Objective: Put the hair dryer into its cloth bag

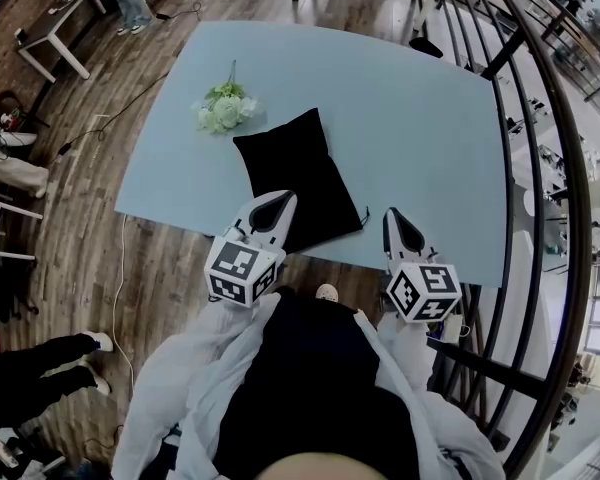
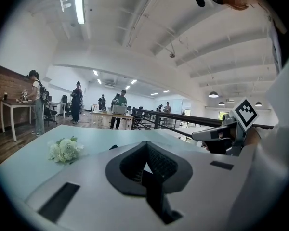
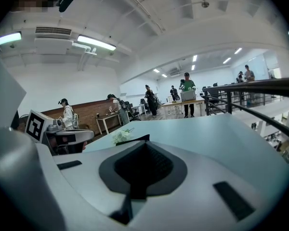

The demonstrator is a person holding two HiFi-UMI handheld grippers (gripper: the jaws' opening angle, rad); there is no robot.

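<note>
Table: a pale blue table is in front of me, and I'm standing at its near edge.
Bag: the black bag lies flat on the table, left of the middle. One end reaches the near edge and it is turned at a slant to that edge.
Bag's contents: I can't tell from here what's inside.
Flowers: a small white bunch of flowers sits towards the left edge. It is close to the bag's far left corner and not touching it.
Left gripper: my left gripper is at the near edge, its tip over the bag's near left corner. I can't tell whether it touches the cloth.
Left jaws: in the left gripper view they're closed together with nothing between them. The flowers are off to the left and a sliver of the bag shows just past the nose.
Right gripper: my right gripper is also at the near edge. It is right of the bag, near its near right corner and clear of the cloth.
Right jaws: in the right gripper view they're pressed shut and empty, pointing across the table.
The pair: both sit low and side by side, with the bag's near end between them.
Sleeves: my pale sleeves run up to both grippers.
Room: people stand at desks beyond the far edge, and a dark railing curves along the right side.
</note>
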